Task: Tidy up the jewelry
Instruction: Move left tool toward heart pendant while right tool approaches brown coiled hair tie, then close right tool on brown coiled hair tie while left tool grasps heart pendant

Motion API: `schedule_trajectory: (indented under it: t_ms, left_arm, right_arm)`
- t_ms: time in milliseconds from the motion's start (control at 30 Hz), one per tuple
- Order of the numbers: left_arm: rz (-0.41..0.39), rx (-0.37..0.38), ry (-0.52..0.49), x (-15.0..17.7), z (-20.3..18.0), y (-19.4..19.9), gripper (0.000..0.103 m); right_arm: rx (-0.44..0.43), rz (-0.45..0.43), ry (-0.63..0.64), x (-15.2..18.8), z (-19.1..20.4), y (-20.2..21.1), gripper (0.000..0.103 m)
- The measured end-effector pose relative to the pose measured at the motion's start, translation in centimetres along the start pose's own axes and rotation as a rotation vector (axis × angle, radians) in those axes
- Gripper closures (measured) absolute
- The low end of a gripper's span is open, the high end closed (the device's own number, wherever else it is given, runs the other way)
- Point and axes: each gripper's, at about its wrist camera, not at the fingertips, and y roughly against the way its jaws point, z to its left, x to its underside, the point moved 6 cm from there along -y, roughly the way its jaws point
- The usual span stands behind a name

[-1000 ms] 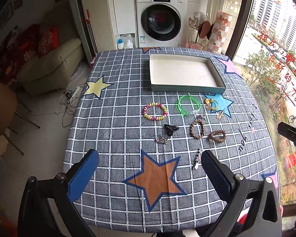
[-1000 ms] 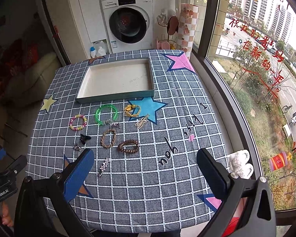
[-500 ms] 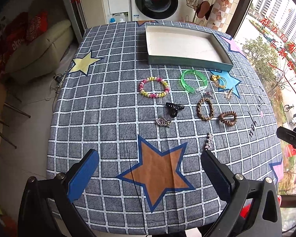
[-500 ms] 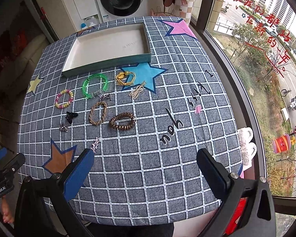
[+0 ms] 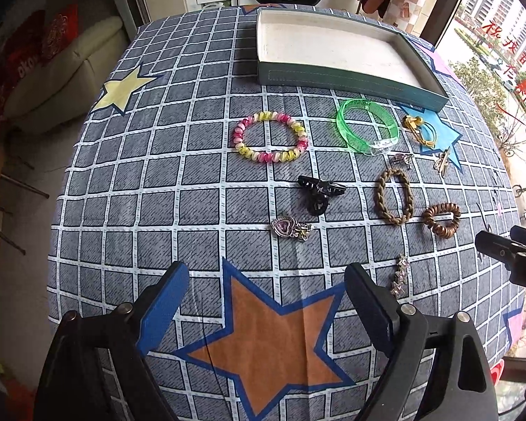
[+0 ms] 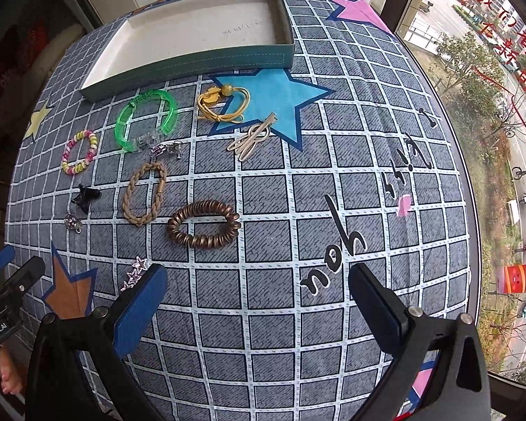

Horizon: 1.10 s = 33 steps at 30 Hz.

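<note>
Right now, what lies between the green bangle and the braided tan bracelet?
A small silver charm lies between the green bangle and the braided tan bracelet, apart from both as far as shows. The right wrist view shows it best.

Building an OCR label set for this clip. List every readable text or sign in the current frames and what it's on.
"GenRobot.AI": white print on the left hand-held gripper, seen at the right wrist view's left edge.
"you": black script on the tablecloth; the script word beyond it is not clearly readable.
Red Chinese characters on the window: too distorted to read.
Print on the green bangle: too small.
Faint marks on the tray floor: illegible.
</note>
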Motion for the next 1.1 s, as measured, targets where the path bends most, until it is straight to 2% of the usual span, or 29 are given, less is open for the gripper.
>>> schedule_trajectory:
  t_ms: [33, 200, 433, 533, 633, 700, 800, 867, 900, 967, 1000, 1067, 1100]
  left_arm:
    - [-0.001, 0.000, 0.000, -0.2, -0.1, -0.4, 0.003]
    - [-0.005, 0.000, -0.008, -1.1, -0.8, -2.6, 0.003]
    - [0.021, -0.008, 0.005, -1.7, -1.1, -5.1, 0.003]
    - [0.043, -0.019, 0.019, -1.8, -0.9, -5.9, 0.003]
    - [0.031, -0.011, 0.035, -2.2, -0.8, -6.0, 0.003]
    - [0.022, -0.005, 0.036, -2.3, -0.8, -5.9, 0.007]
    - [-0.001, 0.006, 0.011, -2.3, -1.2, -5.4, 0.028]
    - [-0.012, 0.013, -0.014, -2.4, -1.8, -5.0, 0.057]
    - [-0.015, 0.017, -0.024, -2.6, -2.0, -5.0, 0.059]
    - [-0.008, 0.038, -0.018, -2.7, -2.0, -4.9, 0.060]
    - [-0.011, 0.048, -0.013, -2.7, -2.0, -4.8, 0.067]
    - [0.010, 0.075, -0.004, -2.6, -1.7, -4.7, 0.090]
    - [0.014, 0.089, 0.005, -2.6, -1.4, -4.6, 0.090]
  right_arm:
    - [-0.001, 0.002, 0.005, -0.3, 0.0, -0.5, 0.001]
    - [-0.011, 0.035, 0.028, -1.5, -0.1, -2.9, 0.022]
    - [-0.024, 0.047, 0.136, -2.5, 1.7, -4.9, 0.027]
    - [-0.015, 0.050, 0.169, -2.7, 2.5, -5.5, 0.036]
    - [0.005, 0.032, 0.196, -2.9, 3.1, -5.6, 0.042]
    - [0.004, 0.024, 0.210, -2.4, 3.4, -5.4, 0.048]
    - [0.000, 0.014, 0.227, -2.3, 4.1, -5.6, 0.063]
    - [-0.002, 0.007, 0.233, -2.0, 4.7, -5.7, 0.082]
    - [-0.003, 0.007, 0.231, -1.9, 4.4, -5.5, 0.086]
    - [-0.023, 0.010, 0.213, -1.9, 4.5, -5.4, 0.088]
    - [-0.033, 0.013, 0.201, -2.1, 4.2, -5.3, 0.088]
    - [-0.055, 0.019, 0.175, -2.2, 4.0, -4.9, 0.088]
    - [-0.068, 0.022, 0.160, -2.6, 3.4, -4.7, 0.088]
